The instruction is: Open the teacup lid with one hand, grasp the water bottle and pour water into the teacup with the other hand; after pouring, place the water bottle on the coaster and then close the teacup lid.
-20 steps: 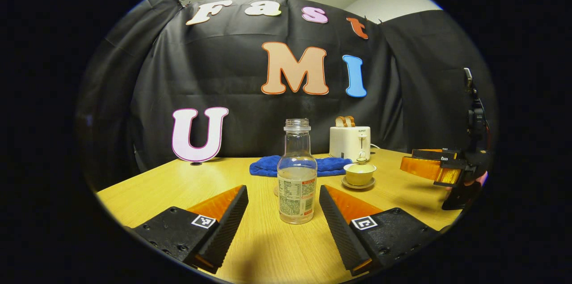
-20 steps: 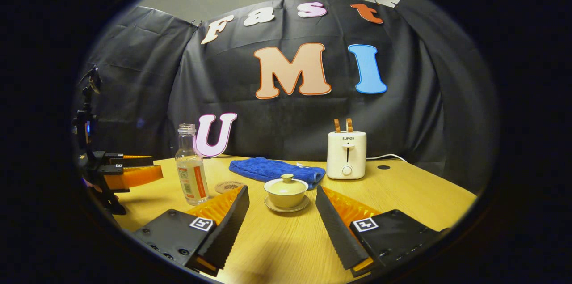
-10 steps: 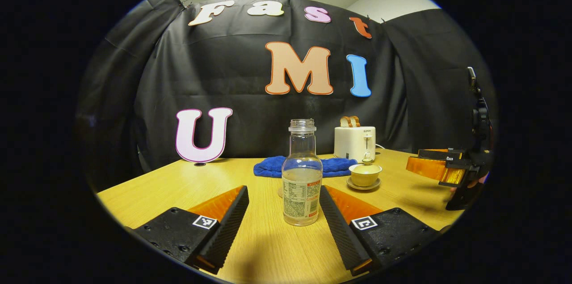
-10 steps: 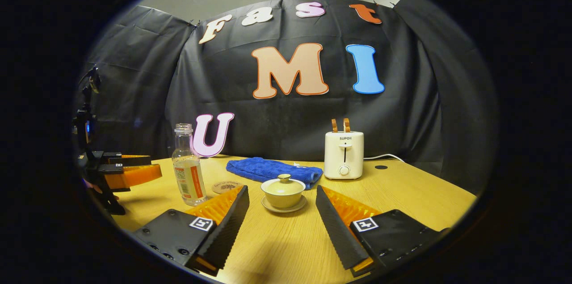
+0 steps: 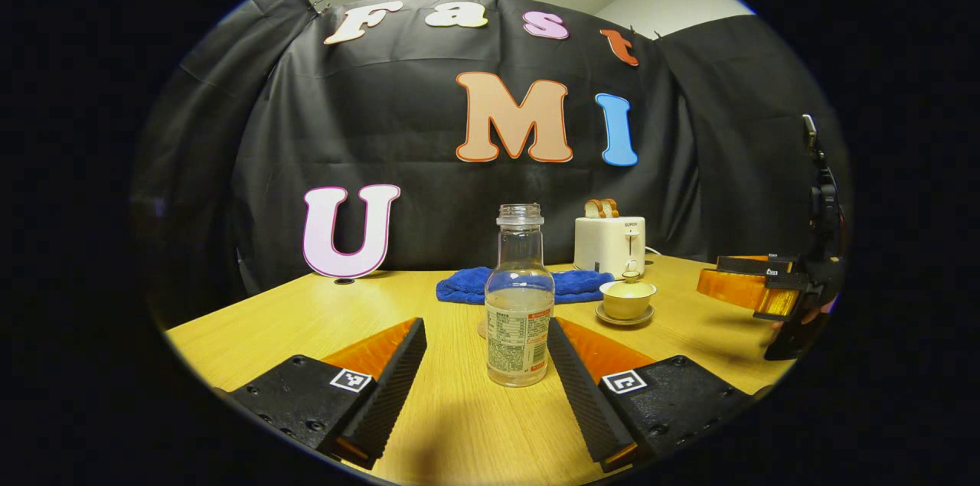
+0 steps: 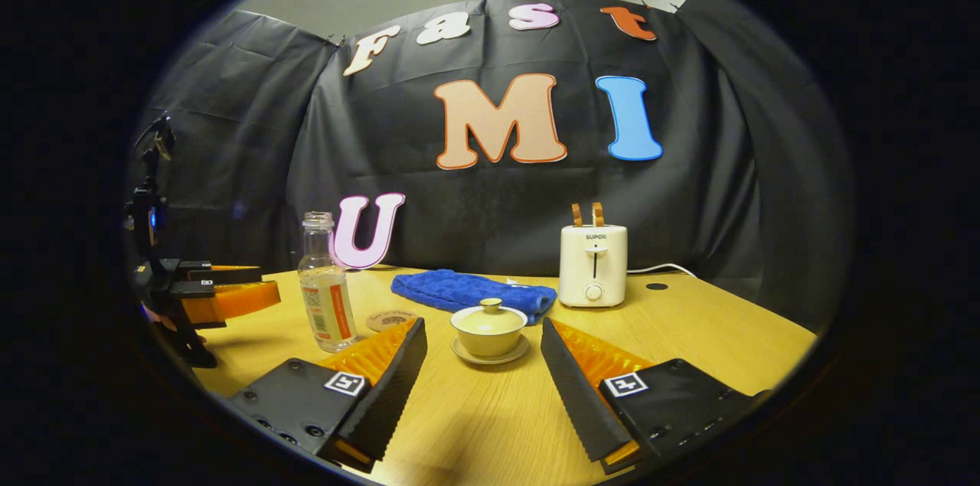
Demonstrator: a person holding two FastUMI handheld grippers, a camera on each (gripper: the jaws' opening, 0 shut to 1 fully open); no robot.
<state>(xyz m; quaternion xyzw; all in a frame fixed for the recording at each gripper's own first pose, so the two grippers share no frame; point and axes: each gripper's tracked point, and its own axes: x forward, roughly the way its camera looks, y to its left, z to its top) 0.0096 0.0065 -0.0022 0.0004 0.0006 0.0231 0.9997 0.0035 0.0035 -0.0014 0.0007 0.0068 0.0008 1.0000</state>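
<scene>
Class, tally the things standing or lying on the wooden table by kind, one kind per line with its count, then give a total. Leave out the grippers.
Water bottle: 1
Lidded teacup on its saucer: 1
Coaster: 1
Blue cloth: 1
Toaster: 1
Total: 5

**Count of things on the table**

One water bottle (image 5: pixel 519 295), uncapped and part full. One teacup (image 6: pixel 489 327) with one lid (image 6: pixel 490 311) on it, on one saucer (image 6: pixel 490 354). One round coaster (image 6: pixel 390 319). One blue cloth (image 6: pixel 472 291). One toaster (image 6: pixel 592 264) holding two slices of toast (image 6: pixel 586 213). One wooden table (image 6: pixel 712 333) under all of it. Two claws: the left claw (image 5: pixel 482 375) and the right claw (image 6: pixel 481 379), each with two fingers.
</scene>
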